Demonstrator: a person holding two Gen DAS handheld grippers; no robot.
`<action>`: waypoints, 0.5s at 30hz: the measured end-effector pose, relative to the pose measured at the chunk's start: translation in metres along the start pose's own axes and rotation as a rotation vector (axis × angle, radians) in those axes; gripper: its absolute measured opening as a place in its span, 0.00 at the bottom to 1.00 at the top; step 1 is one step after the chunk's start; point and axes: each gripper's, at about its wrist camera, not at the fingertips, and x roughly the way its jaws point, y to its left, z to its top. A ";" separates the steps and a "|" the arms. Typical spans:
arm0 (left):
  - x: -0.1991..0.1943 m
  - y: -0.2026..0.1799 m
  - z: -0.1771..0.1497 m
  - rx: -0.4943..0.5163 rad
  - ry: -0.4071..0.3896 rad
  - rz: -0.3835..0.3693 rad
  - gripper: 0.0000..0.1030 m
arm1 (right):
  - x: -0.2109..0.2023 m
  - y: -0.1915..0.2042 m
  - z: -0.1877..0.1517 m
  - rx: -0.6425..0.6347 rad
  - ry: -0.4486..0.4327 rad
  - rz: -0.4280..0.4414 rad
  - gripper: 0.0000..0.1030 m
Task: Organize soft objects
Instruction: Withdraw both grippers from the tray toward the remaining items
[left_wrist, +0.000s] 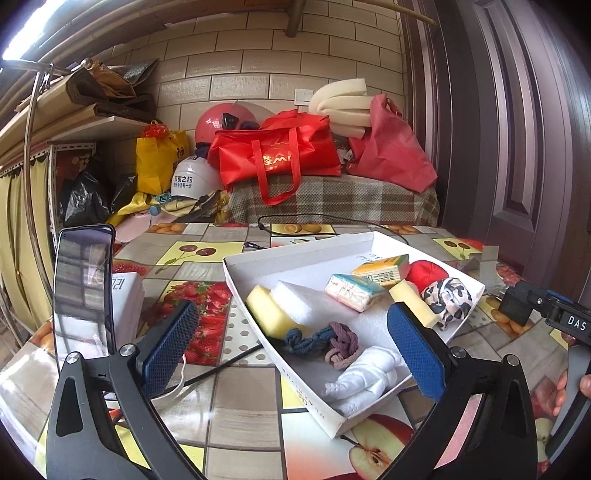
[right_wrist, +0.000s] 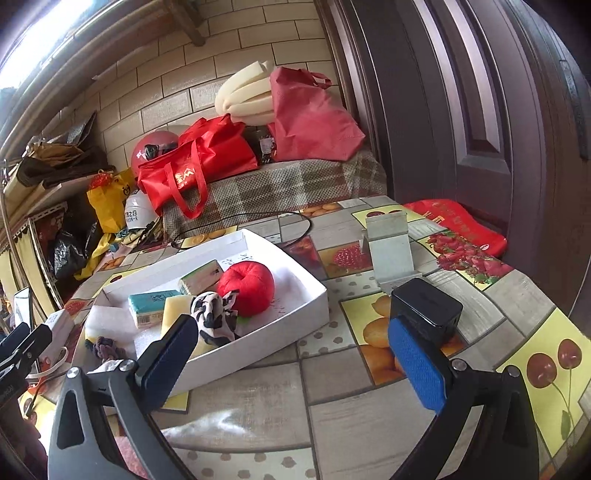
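Note:
A shallow white box (left_wrist: 295, 253) (right_wrist: 280, 321) sits on the fruit-print table. In it lie a yellow sponge (left_wrist: 267, 314), white foam (left_wrist: 306, 304), two tissue packs (left_wrist: 354, 291) (right_wrist: 149, 308), a red plush apple (left_wrist: 426, 273) (right_wrist: 245, 288), a black-and-white scrunchie (left_wrist: 448, 299) (right_wrist: 214, 314), braided blue and purple ropes (left_wrist: 321, 341) and a white astronaut figure (left_wrist: 364, 380). My left gripper (left_wrist: 293, 350) hovers open over the box's near end, nothing between its fingers. My right gripper (right_wrist: 293, 365) stands open beside the box's right corner, holding nothing.
A phone on a stand (left_wrist: 83, 288) and a white carton (left_wrist: 127, 295) stand left of the box, with cables around. A black cube (right_wrist: 424, 310) and a metal stand (right_wrist: 388, 251) sit to the right. Behind the table, a bench holds red bags (left_wrist: 277, 151).

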 end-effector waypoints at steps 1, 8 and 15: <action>-0.002 0.000 -0.001 0.003 0.003 -0.004 1.00 | -0.004 0.002 -0.002 -0.013 -0.003 0.012 1.00; -0.018 0.000 -0.008 0.019 0.024 -0.034 1.00 | -0.027 0.015 -0.012 -0.103 -0.024 0.063 1.00; -0.030 0.000 -0.014 0.022 0.037 -0.043 1.00 | -0.038 0.024 -0.019 -0.150 -0.018 0.072 1.00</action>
